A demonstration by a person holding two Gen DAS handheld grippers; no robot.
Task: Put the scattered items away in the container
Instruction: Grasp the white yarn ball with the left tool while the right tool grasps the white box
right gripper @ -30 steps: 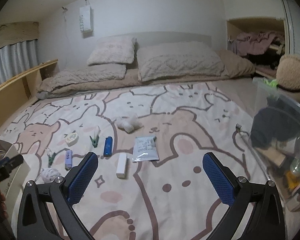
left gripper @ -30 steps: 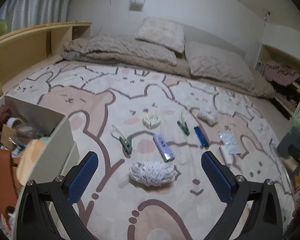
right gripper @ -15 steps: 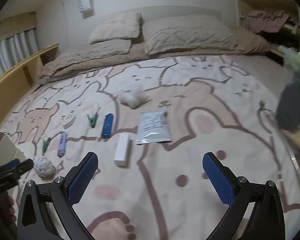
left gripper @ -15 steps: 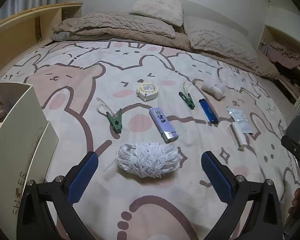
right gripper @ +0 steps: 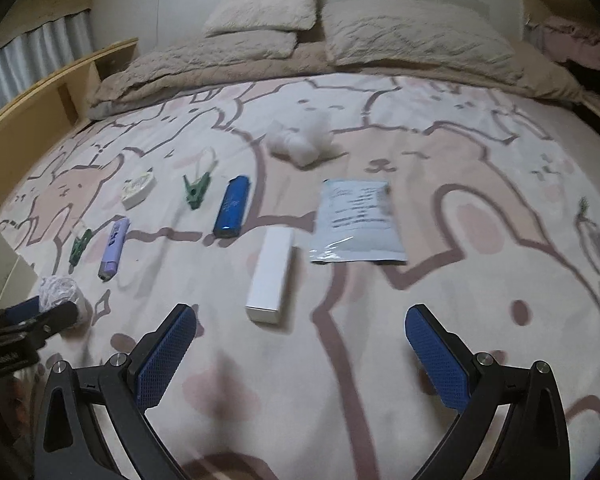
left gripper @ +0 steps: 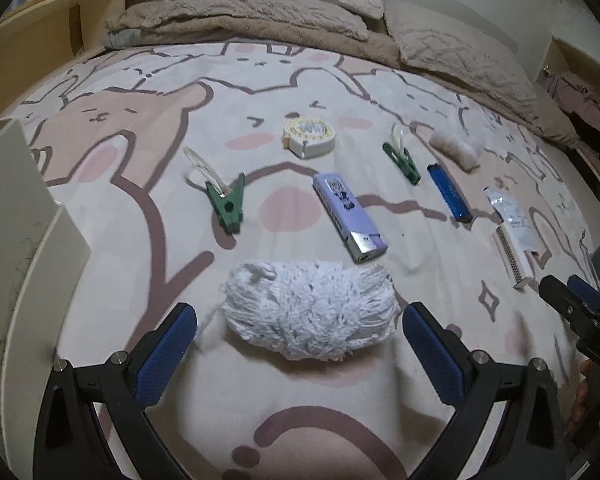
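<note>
Bedspread (left gripper: 260,380) printed with cartoon bears, carrying a loose row of small items. Left gripper (left gripper: 300,344) hangs low over the cloth with its blue-padded fingers (left gripper: 164,352) spread wide, one on each side of a white yarn ball (left gripper: 308,316) that lies between them; whether the pads touch the yarn cannot be told. Beyond the yarn lie a purple lighter (left gripper: 348,216), a green clothespin (left gripper: 226,204), a round tape measure (left gripper: 310,136), a second green clothespin (left gripper: 402,160), a blue lighter (left gripper: 448,192) and a small white bundle (left gripper: 456,148). At the left edge stands the cream wall of the container (left gripper: 16,248), just beside the yarn ball's side of the spread.

Right gripper (right gripper: 300,344) likewise has its fingers wide apart and empty, poised above bare cloth just short of a white box (right gripper: 272,276). A flat printed pouch (right gripper: 356,220) lies just beside the box, on its right. The left gripper's tip appears at the lower left of the right wrist view, next to the yarn ball.
</note>
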